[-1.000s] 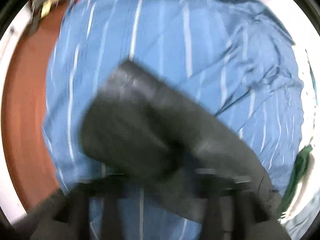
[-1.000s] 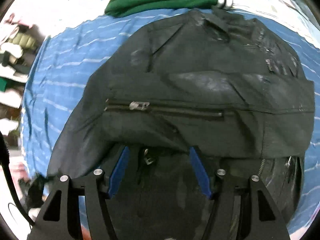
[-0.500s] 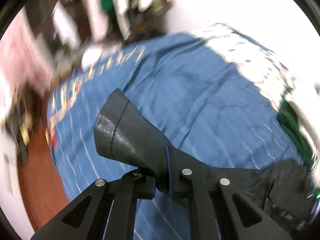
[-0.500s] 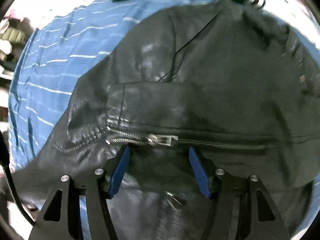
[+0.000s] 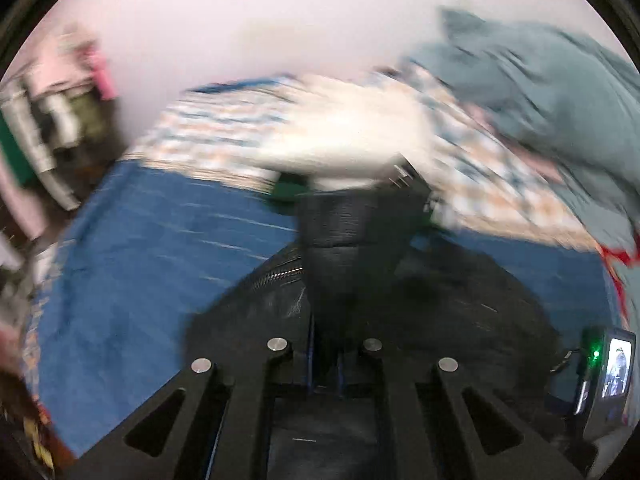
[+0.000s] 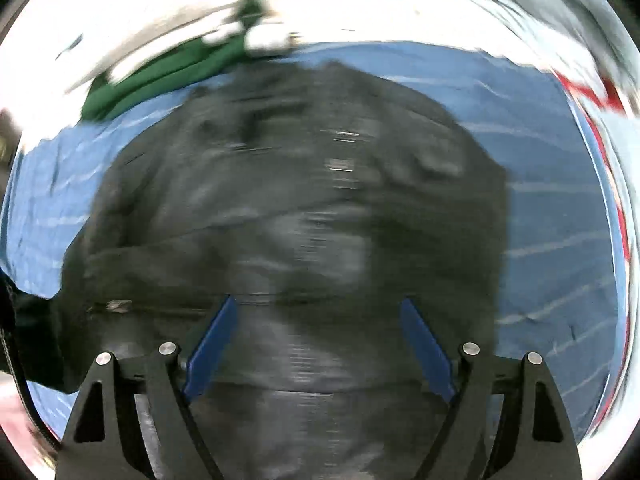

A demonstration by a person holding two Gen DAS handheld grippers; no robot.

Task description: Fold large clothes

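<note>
Since a second ago, left claw [image 5: 325,364] swung sleeve [image 5: 348,240] up over black jacket [image 6: 288,208], pinching it. Right claw [image 6: 320,344] opening above jacket mid-bed [image 6: 560,200], nothing gripped.

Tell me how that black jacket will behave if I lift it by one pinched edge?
Probably floppy: the black jacket lies creased and slumped on the blue sheet. Likely heavyish, being thick and leather-like. Possibly slippery, as its surface shines; the left gripper has its jaws shut on a strip of it.
</note>
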